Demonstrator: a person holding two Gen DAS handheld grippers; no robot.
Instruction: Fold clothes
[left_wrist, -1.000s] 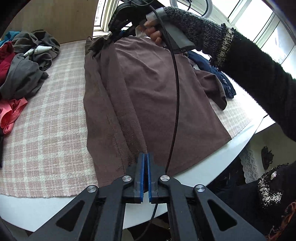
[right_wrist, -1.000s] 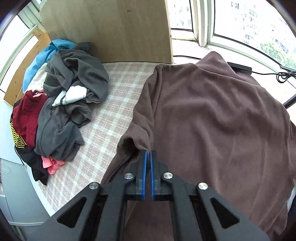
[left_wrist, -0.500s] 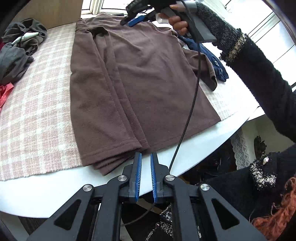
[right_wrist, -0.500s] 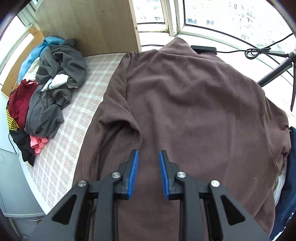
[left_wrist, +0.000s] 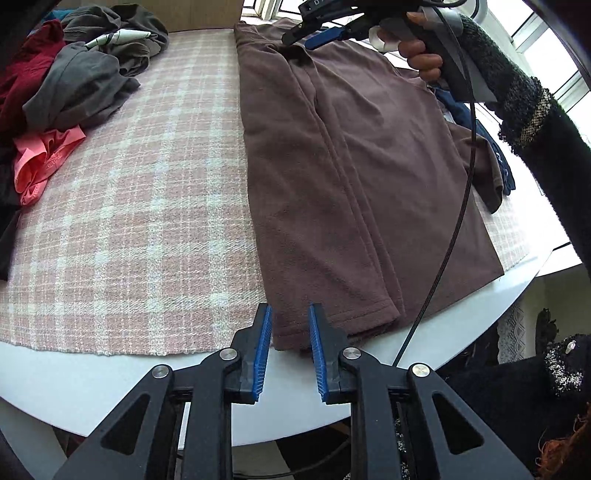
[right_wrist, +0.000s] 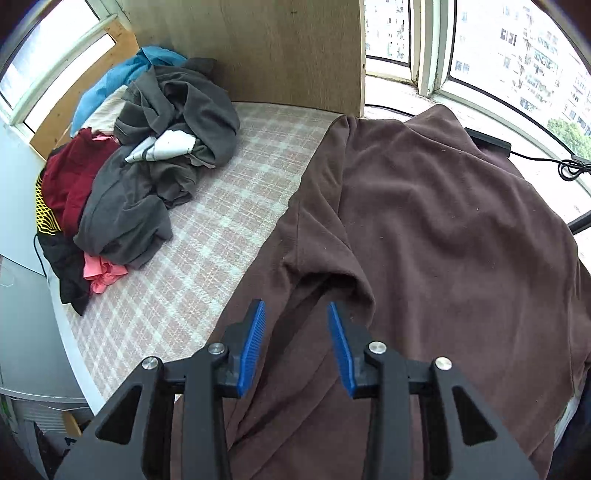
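Observation:
A brown fleece top (left_wrist: 369, 166) lies flat on the plaid cloth, its left side folded inward over the body. My left gripper (left_wrist: 290, 306) hangs over the near hem corner; its jaws are opening and the pads press on nothing. My right gripper (right_wrist: 295, 305) hovers over the folded-in sleeve (right_wrist: 332, 284) near the shoulder of the brown top (right_wrist: 443, 221). Its jaws are also opening, with only air between them. In the left wrist view a hand holds the right gripper (left_wrist: 303, 38) above the collar end.
A heap of grey, red, pink and blue clothes (left_wrist: 74, 74) (right_wrist: 147, 166) sits on the left of the plaid cloth (left_wrist: 129, 221). A navy garment (left_wrist: 498, 158) lies right of the top. A cable (left_wrist: 454, 221) hangs across it. The white table edge (left_wrist: 110, 376) is near; a wooden board (right_wrist: 258, 48) stands behind.
Both grippers were shut on the folded edge of the brown top a second ago. They have since let go and their jaws have spread. The folded side now lies flat.

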